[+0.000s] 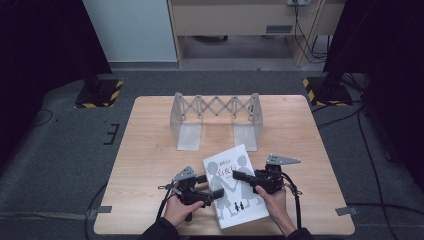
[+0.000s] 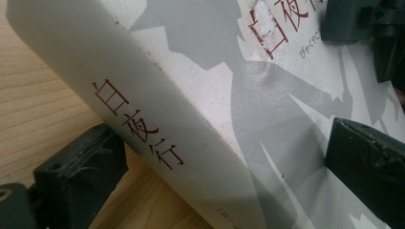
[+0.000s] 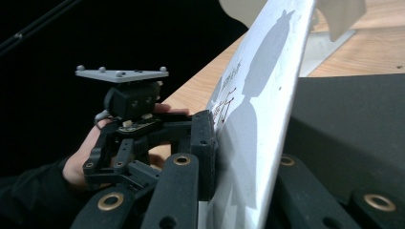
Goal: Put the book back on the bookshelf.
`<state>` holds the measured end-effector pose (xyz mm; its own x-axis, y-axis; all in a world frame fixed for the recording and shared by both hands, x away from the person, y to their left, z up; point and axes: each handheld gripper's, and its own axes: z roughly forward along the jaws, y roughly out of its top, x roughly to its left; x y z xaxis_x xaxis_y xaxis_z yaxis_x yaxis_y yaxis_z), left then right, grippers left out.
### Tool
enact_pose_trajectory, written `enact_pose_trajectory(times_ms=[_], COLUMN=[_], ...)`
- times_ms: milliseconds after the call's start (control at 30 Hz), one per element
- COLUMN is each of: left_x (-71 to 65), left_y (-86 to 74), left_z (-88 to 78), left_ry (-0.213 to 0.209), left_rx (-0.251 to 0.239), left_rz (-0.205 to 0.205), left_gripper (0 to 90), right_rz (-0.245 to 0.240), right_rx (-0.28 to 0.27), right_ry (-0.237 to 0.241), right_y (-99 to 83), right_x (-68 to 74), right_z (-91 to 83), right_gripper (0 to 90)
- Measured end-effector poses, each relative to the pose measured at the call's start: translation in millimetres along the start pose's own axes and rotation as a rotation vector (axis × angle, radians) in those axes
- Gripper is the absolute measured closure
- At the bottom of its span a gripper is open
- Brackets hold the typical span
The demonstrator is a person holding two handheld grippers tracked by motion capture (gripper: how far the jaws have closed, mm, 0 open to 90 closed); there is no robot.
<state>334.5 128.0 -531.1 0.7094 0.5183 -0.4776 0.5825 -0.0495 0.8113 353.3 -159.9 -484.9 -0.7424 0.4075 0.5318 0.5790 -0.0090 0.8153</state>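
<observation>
White book sits near the front edge of the tabletop, right of centre, both grippers on it. Left gripper comes in at the spine side: in the left gripper view one jaw sits on the wood beside the spine, the other over the front cover, the book's thickness between them; cannot tell if the pads actually press. Right gripper has its jaws clenched on the book's right side; in the right gripper view the cover runs edge-on between its two jaws, left hand behind.

Step in hand, as I read it: get the book up and over to the grey folding book stand at the back-centre of the tabletop. To do it well: keep the right grip firm on the whole page block, not just the cover, lift level with both hands together, and aim the spine between the stand's two end plates.

Writing: spine reads 白夜行 in red, vertical; same title in red on the cover above grey silhouettes. Smaller print too blurred to read.
</observation>
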Motion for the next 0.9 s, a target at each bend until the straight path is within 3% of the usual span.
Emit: enact_pose_trajectory(times_ms=[200, 367, 500, 733, 900], left_x=[-0.2, 2.7, 4.7, 11.5, 11.0], left_y=[0.3, -1.2, -2.5, -8.8, -9.0], left_z=[0.2, 2.4, 3.9, 8.9, 9.5], left_ry=[0.016, 0.023, 0.026, 0.016, 0.024], left_rx=[0.02, 0.031, 0.042, 0.071, 0.074], left_rz=[-0.014, -0.039, -0.061, -0.147, -0.151], left_gripper=[0.0, 0.0, 0.0, 0.0, 0.1], right_rz=[0.041, 0.075, 0.078, 0.068, 0.063], right_rx=[0.015, 0.038, 0.053, 0.115, 0.133], right_ry=[0.018, 0.001, -0.016, -0.073, -0.096], right_y=[-0.5, -1.1, -1.8, -4.1, -4.5], right_x=[-6.7, -12.3, -14.8, -19.6, -20.3], right_z=[2.4, 4.6, 6.0, 10.7, 11.0], right_gripper=[79.9, 78.1, 75.9, 69.4, 66.4])
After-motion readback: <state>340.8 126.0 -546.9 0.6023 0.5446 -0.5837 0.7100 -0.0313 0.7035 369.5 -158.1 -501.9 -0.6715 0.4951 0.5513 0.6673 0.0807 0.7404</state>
